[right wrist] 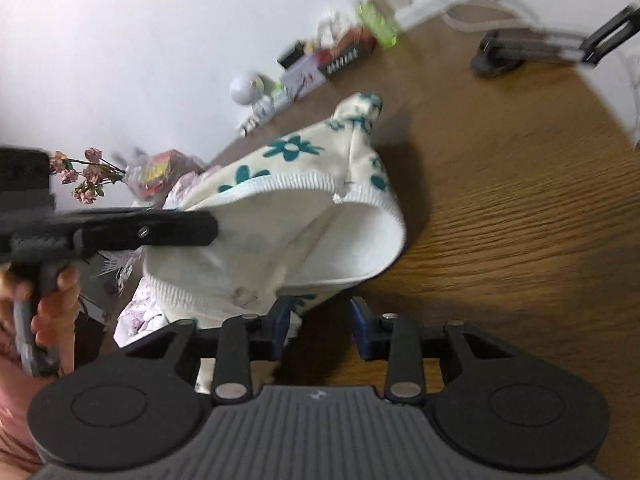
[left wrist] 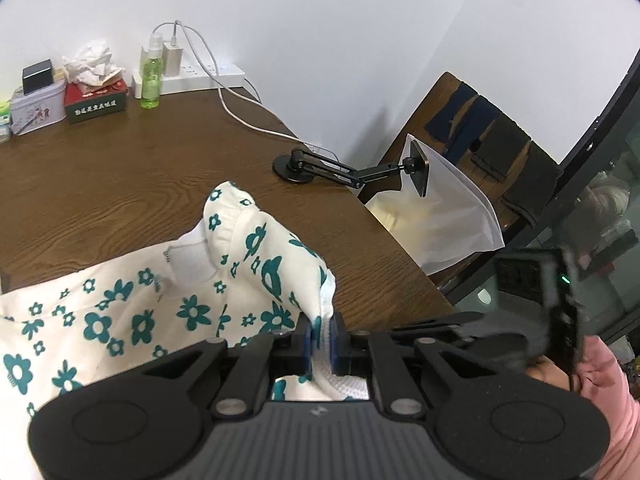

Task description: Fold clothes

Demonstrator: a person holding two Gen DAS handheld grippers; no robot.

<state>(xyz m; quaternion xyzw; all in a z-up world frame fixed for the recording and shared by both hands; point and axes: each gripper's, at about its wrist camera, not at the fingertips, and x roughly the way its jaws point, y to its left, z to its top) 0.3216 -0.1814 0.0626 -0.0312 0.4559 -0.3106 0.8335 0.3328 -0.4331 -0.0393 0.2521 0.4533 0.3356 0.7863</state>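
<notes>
Left wrist view is showing the left gripper [left wrist: 321, 340] clamping the ribbed hem of the floral sweater [left wrist: 168, 304], lifting it off the wooden table [left wrist: 120, 184] for folding, while the right gripper [right wrist: 318, 328] is hovering with jaws apart beside the cloth.

The garment [left wrist: 132, 308] lay at the table's [left wrist: 100, 184] near edge; a tin [left wrist: 38, 106], box [left wrist: 96, 102] and bottle [left wrist: 151, 76] lined the far edge; a stand [left wrist: 296, 168] sat by the right edge; a chair [left wrist: 488, 140] stood beyond it.
</notes>
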